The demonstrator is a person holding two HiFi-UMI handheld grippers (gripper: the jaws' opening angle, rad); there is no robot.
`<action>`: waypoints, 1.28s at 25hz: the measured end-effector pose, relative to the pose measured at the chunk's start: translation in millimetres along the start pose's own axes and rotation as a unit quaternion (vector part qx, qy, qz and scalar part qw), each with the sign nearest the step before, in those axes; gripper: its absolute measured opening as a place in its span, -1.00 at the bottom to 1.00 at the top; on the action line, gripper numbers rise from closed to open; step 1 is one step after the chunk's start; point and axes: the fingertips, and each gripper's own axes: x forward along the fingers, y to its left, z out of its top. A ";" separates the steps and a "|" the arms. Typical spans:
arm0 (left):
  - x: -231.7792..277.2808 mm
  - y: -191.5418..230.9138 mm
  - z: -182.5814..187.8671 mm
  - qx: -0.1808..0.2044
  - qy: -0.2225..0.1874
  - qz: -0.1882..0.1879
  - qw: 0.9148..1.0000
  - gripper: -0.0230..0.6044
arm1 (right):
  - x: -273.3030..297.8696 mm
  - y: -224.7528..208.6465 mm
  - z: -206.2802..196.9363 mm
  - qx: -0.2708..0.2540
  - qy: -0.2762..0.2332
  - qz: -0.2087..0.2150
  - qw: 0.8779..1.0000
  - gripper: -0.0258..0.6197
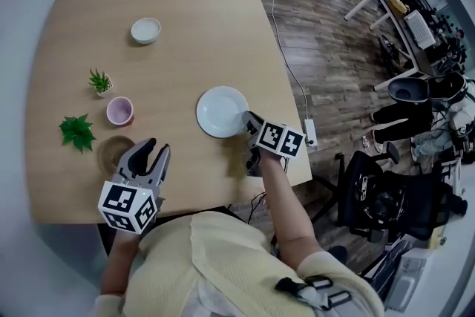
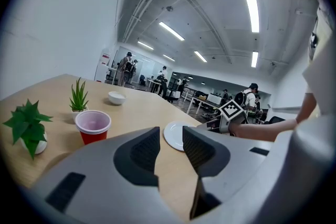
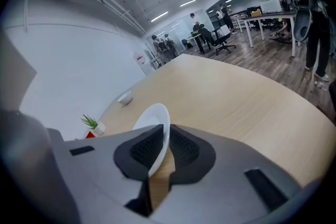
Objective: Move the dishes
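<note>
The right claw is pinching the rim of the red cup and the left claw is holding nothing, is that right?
Not quite. The right claw is pinching the rim of the white plate, not the red cup, which stands untouched. The right gripper view shows the plate's edge between its pads. The left claw is holding nothing, as you said.

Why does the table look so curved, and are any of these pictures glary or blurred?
Head view: the wide lens bows the table at its edges and darkens the corners. Left gripper view: the ceiling light strips glare white. Right gripper view: the plate is sharp, the far office small and hazy.
</note>
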 end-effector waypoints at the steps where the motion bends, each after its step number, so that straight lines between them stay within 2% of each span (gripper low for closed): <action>1: 0.1 0.7 0.0 0.000 0.000 0.001 1.000 -0.48 | -1.0 1.9 1.0 0.010 -0.003 0.008 1.000 -0.77; 9: -0.1 1.7 6.0 -0.002 -0.008 0.005 1.000 -0.48 | -9.8 19.3 5.2 0.092 -0.018 0.073 0.993 -0.83; 13: -1.1 6.6 6.9 -0.002 -0.010 0.012 1.000 -0.48 | -10.5 32.6 9.6 0.111 -0.018 0.108 0.988 -0.84; 23: -8.3 14.8 12.0 -0.010 -0.025 0.034 0.999 -0.48 | -5.7 63.9 21.8 0.097 -0.015 0.156 0.983 -0.84; 32: -27.2 30.3 17.5 -0.021 -0.043 0.083 0.995 -0.48 | 18.2 99.1 29.8 0.087 0.005 0.202 0.976 -0.84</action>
